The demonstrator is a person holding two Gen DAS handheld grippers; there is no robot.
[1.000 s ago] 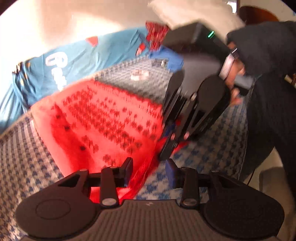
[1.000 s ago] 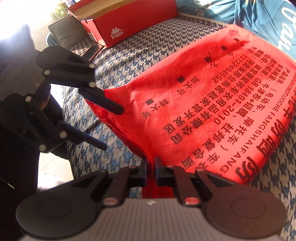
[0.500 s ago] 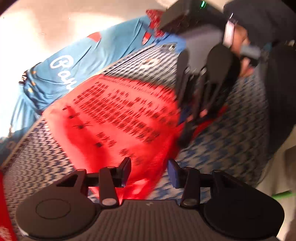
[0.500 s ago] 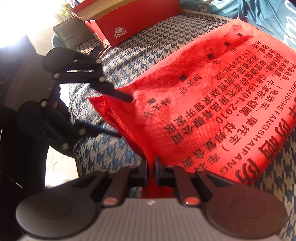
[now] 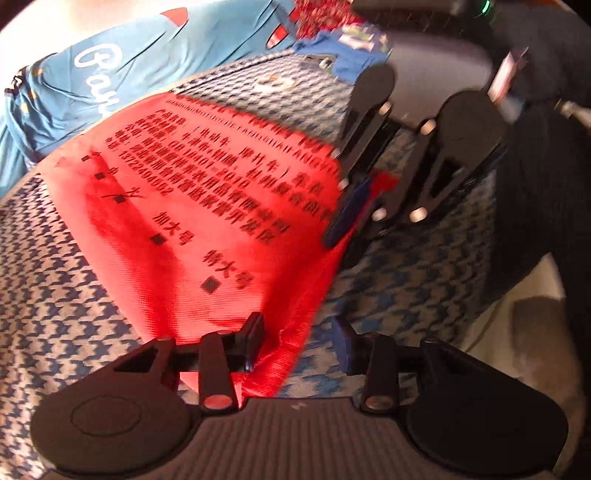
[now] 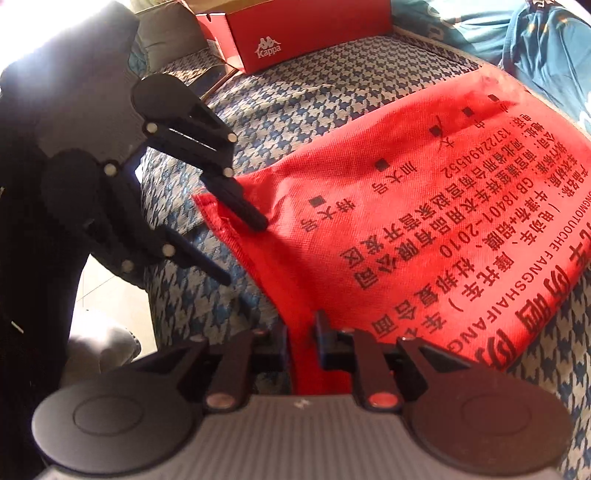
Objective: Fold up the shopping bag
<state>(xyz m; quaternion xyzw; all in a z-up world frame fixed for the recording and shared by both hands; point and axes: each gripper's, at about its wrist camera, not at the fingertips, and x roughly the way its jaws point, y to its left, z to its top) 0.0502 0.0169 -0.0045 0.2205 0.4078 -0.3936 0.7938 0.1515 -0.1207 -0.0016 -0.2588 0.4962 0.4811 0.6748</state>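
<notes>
A red non-woven shopping bag (image 5: 207, 221) printed with black text lies flat on a houndstooth bed cover (image 5: 55, 295). My left gripper (image 5: 297, 336) hovers low over the bag's near corner. Its jaws stand apart and are closing a little, with the corner's edge between them but not pressed. From the right wrist view, the left gripper (image 6: 240, 251) has one finger touching the corner of the bag (image 6: 406, 221). My right gripper (image 6: 302, 328) is at the neighbouring edge. Its jaws are opening, and a strip of red fabric lies loose between them. The right gripper (image 5: 351, 229) also shows in the left view.
A red Kappa shoebox (image 6: 306, 33) stands at the far end of the bed. A blue jersey (image 5: 110, 66) lies behind the bag. A person in dark clothing (image 5: 535, 184) stands at the bed's edge, with floor (image 6: 99, 295) below.
My left gripper has sunk and tilted down toward the bag's corner. The right gripper's jaws, earlier pinched on the bag's edge, have parted a little.
</notes>
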